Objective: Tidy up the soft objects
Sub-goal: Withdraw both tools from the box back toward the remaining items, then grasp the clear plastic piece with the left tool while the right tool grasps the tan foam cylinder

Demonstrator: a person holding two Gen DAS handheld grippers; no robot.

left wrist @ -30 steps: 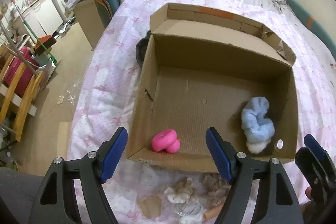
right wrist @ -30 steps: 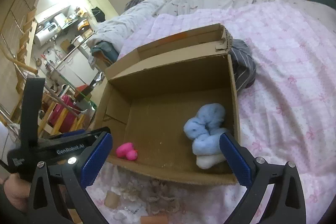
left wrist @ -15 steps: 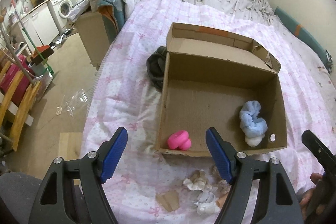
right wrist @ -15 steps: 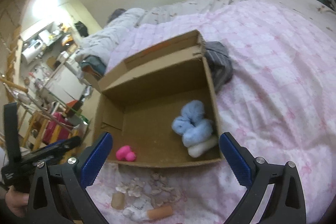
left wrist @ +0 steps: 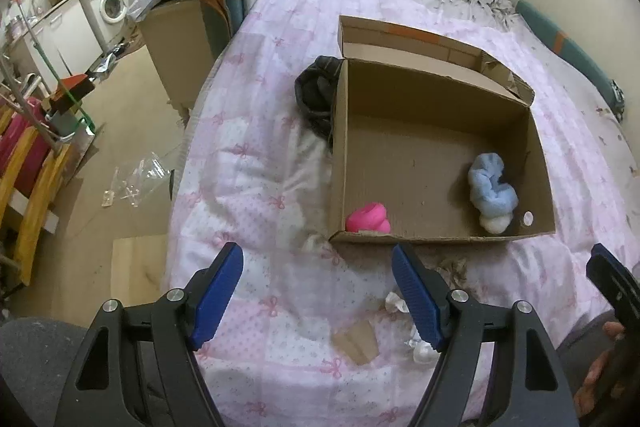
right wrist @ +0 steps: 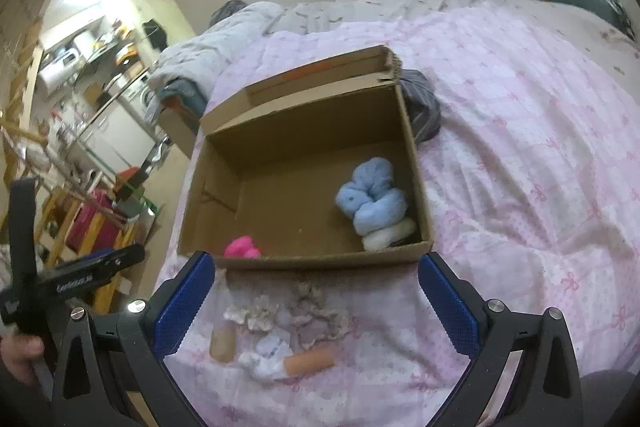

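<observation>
An open cardboard box (left wrist: 536, 163) (right wrist: 420, 195) sits on a pink quilted bed. Inside lie a pink soft toy (left wrist: 368, 218) (right wrist: 241, 247) at its near left corner and a light blue soft bundle (left wrist: 491, 191) (right wrist: 370, 195) with a white piece (left wrist: 496, 223) (right wrist: 387, 235) at the near right. Several loose soft pieces (right wrist: 288, 311) and socks (right wrist: 268, 359) lie on the quilt before the box. My left gripper (left wrist: 318, 291) and right gripper (right wrist: 316, 303) are open and empty, held above the quilt short of the box.
A dark striped cloth (left wrist: 318, 95) (right wrist: 422, 103) lies against the box's far side. A small cardboard scrap (left wrist: 356, 341) and a tan tube (right wrist: 314, 363) lie on the quilt. The bed's edge drops to the floor at left, with another box (left wrist: 176, 39) and shelves beyond.
Both grippers have pulled back and up from the box, so it looks smaller and farther. The loose pieces in front of it have come into fuller view. Both stay open.
</observation>
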